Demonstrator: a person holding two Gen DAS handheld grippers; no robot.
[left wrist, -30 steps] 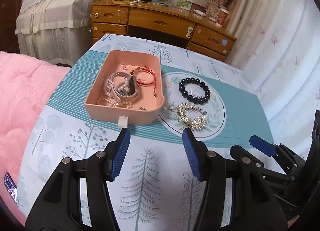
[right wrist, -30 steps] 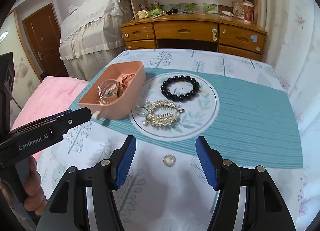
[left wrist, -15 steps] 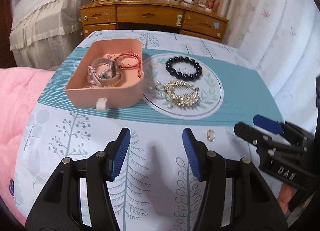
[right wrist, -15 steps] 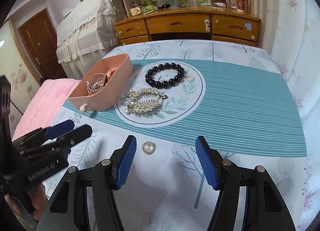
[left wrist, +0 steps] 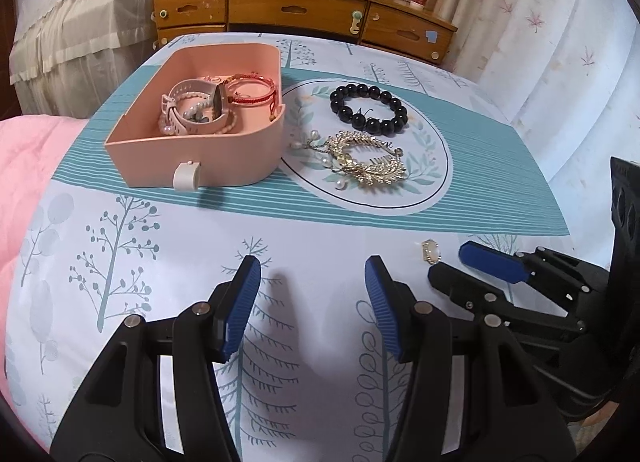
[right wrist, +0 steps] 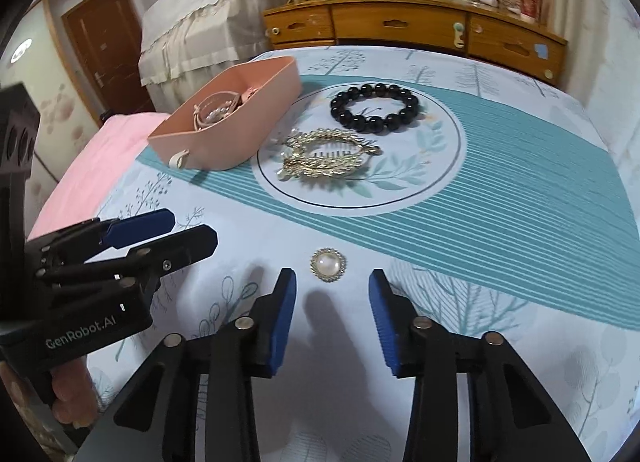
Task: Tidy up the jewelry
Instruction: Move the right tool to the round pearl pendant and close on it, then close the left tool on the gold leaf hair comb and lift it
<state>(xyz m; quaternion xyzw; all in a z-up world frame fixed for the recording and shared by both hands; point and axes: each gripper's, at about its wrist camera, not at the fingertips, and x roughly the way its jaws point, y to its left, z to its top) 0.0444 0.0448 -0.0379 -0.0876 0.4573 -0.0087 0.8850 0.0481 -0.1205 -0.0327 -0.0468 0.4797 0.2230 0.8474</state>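
A pink box (left wrist: pixel 256 160) (right wrist: pixel 260 110) on the table holds a watch (left wrist: pixel 188 110), a red bracelet (left wrist: pixel 252 92) and beads. A black bead bracelet (left wrist: pixel 368 108) (right wrist: pixel 374 108) and a gold hair comb (left wrist: pixel 360 160) (right wrist: pixel 324 158) lie right of it. A round pearl brooch (right wrist: pixel 329 264) (left wrist: pixel 431 251) lies on the cloth just ahead of my open, empty right gripper (right wrist: pixel 333 284), a little left of its middle. My left gripper (left wrist: pixel 313 274) is open and empty, over bare cloth to the left of the brooch.
The table wears a white and teal cloth (left wrist: pixel 488 142) printed with trees. A pink quilt (left wrist: pixel 24 166) lies at the left edge. A wooden desk (left wrist: pixel 304 14) and a draped bed (right wrist: pixel 208 22) stand behind the table.
My right gripper has moved forward and down, bringing the brooch just ahead of its fingertips. My left gripper has come closer to the box and jewelry. Both stay open.
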